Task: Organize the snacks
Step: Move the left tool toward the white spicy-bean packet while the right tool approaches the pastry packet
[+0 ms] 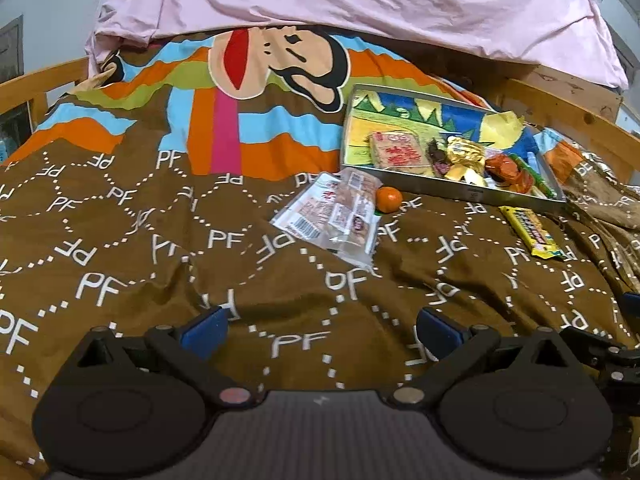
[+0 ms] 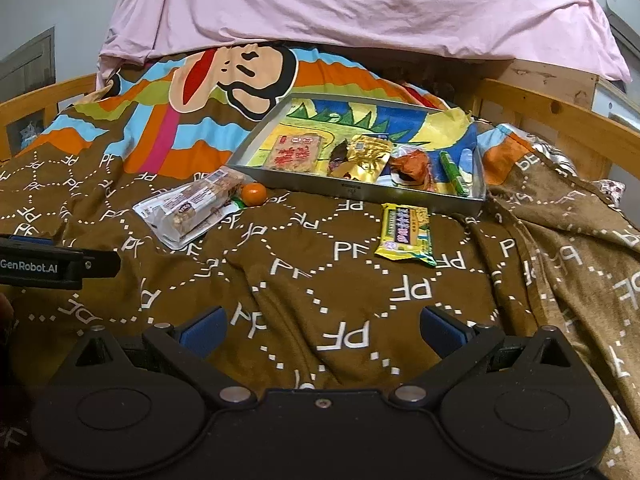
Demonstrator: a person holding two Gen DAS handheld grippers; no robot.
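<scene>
Both grippers hover low over a bed covered by a brown blanket (image 2: pixel 360 280) printed with white letters and a bright cartoon face near the far end, where a pink sheet (image 2: pixel 360 4) hangs down. The left gripper (image 1: pixel 320 332) has its jaws spread wide with nothing between them, only blanket showing in the gap. The right gripper (image 2: pixel 322 330) is the same, jaws wide apart and empty. A shallow metal tray (image 2: pixel 360 192) with a colourful picture on its floor lies on the blanket toward the far right, close to the wooden bed rail (image 2: pixel 552 120). Inside it sit several snacks: a flat reddish packet (image 2: pixel 294 154) at the left, a gold foil packet (image 2: pixel 366 160) beside it, an orange wrapped piece (image 2: pixel 414 168) and a green stick (image 2: pixel 454 174) against the right wall. Three things lie outside the tray on the blanket. A clear bag of wrapped bars (image 2: pixel 192 208) rests to the left of the tray's near corner, with a small orange (image 2: pixel 254 194) touching its far end and sitting just beside the tray wall. A yellow snack bar (image 2: pixel 406 234) lies flat in front of the tray's near edge, close to it, well apart from the bag.
</scene>
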